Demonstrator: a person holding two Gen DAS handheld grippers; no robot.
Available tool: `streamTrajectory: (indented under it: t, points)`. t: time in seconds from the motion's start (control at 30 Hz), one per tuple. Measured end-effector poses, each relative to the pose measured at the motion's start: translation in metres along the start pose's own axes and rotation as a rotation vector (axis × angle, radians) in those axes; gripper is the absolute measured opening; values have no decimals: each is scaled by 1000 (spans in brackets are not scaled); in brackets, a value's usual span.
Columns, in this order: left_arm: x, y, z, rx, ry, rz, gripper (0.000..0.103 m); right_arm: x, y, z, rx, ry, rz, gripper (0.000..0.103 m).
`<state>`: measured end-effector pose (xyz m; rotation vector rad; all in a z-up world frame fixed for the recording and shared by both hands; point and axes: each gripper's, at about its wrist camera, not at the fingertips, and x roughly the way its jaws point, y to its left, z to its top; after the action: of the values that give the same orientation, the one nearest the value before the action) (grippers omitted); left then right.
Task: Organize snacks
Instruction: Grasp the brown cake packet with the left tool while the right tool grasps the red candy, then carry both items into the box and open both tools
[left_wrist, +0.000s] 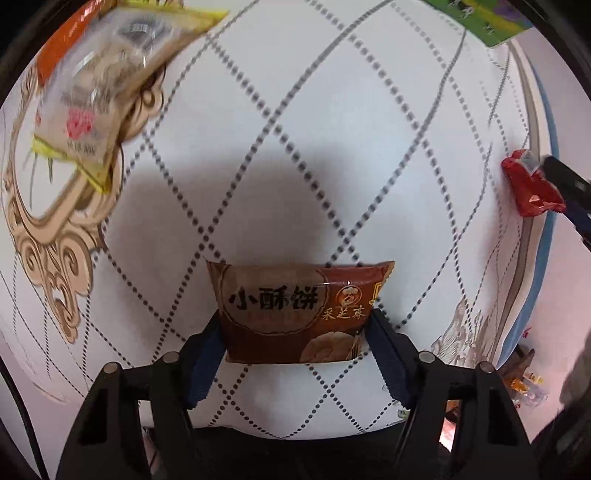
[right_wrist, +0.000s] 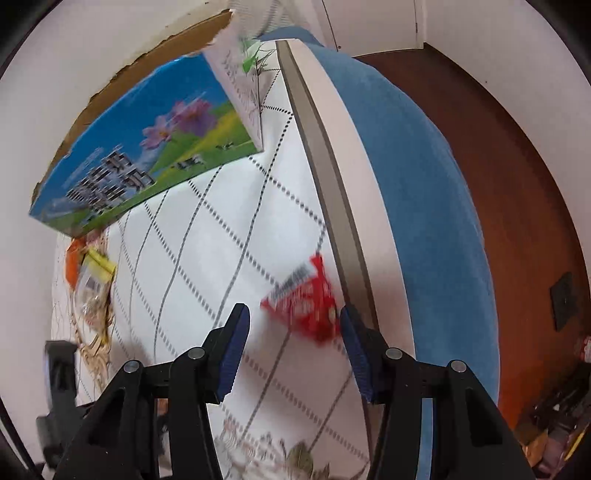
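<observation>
White quilted bedding with dotted diamond lines and gold scrollwork covers the bed, a blue edge and brown floor beyond it. My left gripper pinches a brown sesame biscuit packet between both pads. From that packet, a clear yellow-edged snack bag lies up and left, well apart. My right gripper stands partly spread around a red snack packet; its right pad is at the packet's edge, the left pad apart. A flowered carton stands farther off.
</observation>
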<state>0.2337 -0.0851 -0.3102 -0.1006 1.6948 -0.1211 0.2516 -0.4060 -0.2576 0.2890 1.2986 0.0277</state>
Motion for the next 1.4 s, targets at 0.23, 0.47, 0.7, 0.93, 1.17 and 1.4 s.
streamTrajectory:
  t: [0.23, 0.47, 0.7, 0.93, 1.17, 1.4]
  points:
    - [-18, 0, 17, -50, -49, -23, 72, 29, 13, 4, -74, 45, 0, 44]
    - [-55, -4, 23, -73, -120, -67, 72, 3, 26, 0, -89, 5, 61, 41]
    - [-119, -15, 33, -59, -211, -154, 72, -47, 59, 21, -130, -68, 182, 39]
    - [-202, 7, 92, -11, -312, -194, 72, -77, 118, 64, -199, -140, 293, 39]
    - [-241, 51, 177, 87, -317, -61, 72, -70, 185, 112, -289, -197, 326, 35]
    - [-217, 74, 254, 121, -216, 110, 72, -19, 239, 153, -296, -138, 326, 35]
